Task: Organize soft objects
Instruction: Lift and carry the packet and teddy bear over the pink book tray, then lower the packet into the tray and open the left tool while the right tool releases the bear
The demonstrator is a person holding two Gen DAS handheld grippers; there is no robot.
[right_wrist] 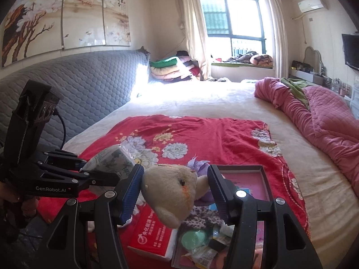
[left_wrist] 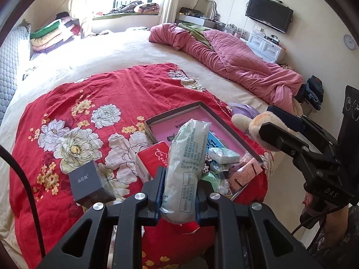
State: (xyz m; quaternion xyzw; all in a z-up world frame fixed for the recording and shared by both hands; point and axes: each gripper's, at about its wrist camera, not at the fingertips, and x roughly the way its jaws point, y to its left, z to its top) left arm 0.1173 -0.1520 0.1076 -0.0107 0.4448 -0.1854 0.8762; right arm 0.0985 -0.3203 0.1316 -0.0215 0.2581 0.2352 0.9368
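Bed [left_wrist: 139,51] with cream cover fills the room; a red floral cloth [left_wrist: 89,94] is spread over its near part, a rumpled pink quilt [left_wrist: 235,58] heaped along the far right edge.

On the cloth, a shallow dark-rimmed tray [left_wrist: 179,109] with pink floor — in it a blue-printed packet, a small pale green pack, a pink pouch, spotted fabric and loose wrappers, piled at the near end. A red tissue box [left_wrist: 152,161] lies against the tray's left side; a dark grey carton [left_wrist: 89,183] stands just left of that.

Left gripper [left_wrist: 179,192] — fingers clenched on a plastic-wrapped tissue roll [left_wrist: 186,163], held by its lower part, the rest sticking up over the tray.

Right gripper [right_wrist: 176,192] — fingers grasping a beige plush toy [right_wrist: 170,195], head squeezed between the blue pads [right_wrist: 132,192], raised above the tray beside a purple fabric piece [right_wrist: 197,164].
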